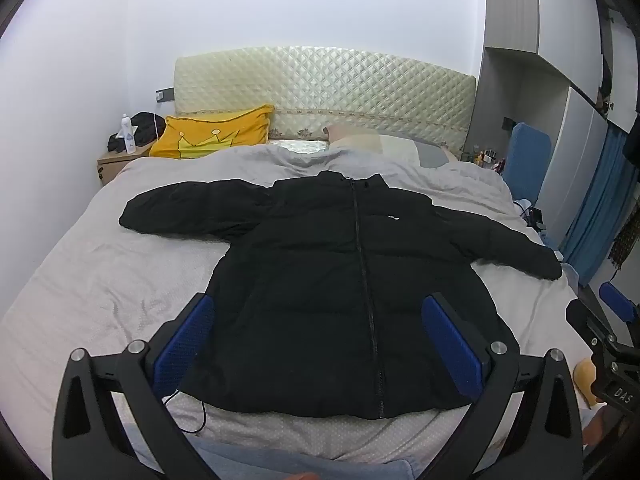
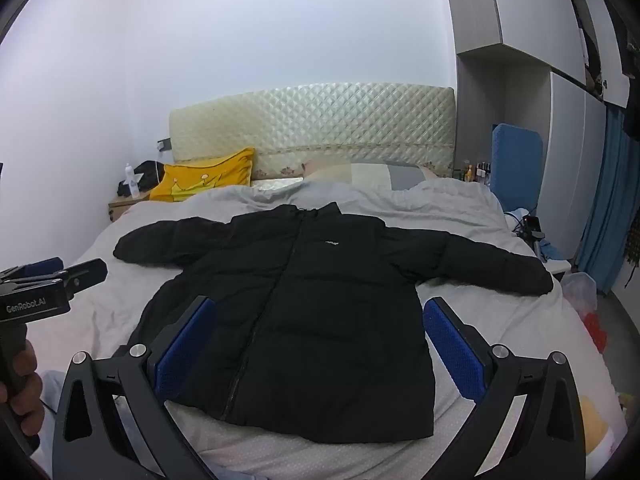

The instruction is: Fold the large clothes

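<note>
A black puffer jacket (image 1: 340, 272) (image 2: 304, 312) lies flat and zipped on the grey bed (image 1: 100, 264) (image 2: 480, 216), front up, both sleeves spread out to the sides, collar toward the headboard. My left gripper (image 1: 320, 328) hovers open above the jacket's lower half, its blue pads wide apart with nothing between them. My right gripper (image 2: 320, 328) is likewise open, above the hem area, touching nothing. The right gripper also shows at the right edge of the left wrist view (image 1: 608, 320). The left gripper (image 2: 48, 276), held by a hand, appears at the left edge of the right wrist view.
A quilted cream headboard (image 1: 320, 84) backs the bed, with a yellow crown pillow (image 1: 208, 136) and other pillows (image 1: 376, 140). A wooden nightstand (image 1: 116, 160) with a bottle stands far left. A blue chair (image 1: 528, 152), wardrobe and clutter line the right side. A thin black cable (image 1: 192, 412) lies by the hem.
</note>
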### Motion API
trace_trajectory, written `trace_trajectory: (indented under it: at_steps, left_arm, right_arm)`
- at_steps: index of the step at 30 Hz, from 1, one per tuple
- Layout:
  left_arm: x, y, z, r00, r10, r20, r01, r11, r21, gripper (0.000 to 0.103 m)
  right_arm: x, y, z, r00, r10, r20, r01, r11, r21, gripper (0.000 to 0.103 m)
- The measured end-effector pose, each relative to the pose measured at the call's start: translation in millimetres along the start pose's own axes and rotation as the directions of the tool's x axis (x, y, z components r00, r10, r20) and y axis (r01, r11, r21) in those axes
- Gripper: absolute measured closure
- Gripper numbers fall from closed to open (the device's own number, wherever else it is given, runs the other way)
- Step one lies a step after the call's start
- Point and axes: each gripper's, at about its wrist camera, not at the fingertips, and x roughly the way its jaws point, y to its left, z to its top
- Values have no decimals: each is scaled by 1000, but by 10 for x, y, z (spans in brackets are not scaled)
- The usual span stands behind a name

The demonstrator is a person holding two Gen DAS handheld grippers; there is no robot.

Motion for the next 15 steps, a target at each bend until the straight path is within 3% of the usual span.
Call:
trace_trajectory:
  at_steps: [15]
  left_arm:
    - [-11, -2, -11, 1000, -3, -1, 3, 1000, -8, 0]
  right_arm:
    - [-9, 7, 16, 1000, -6, 3, 6, 1000, 4, 0]
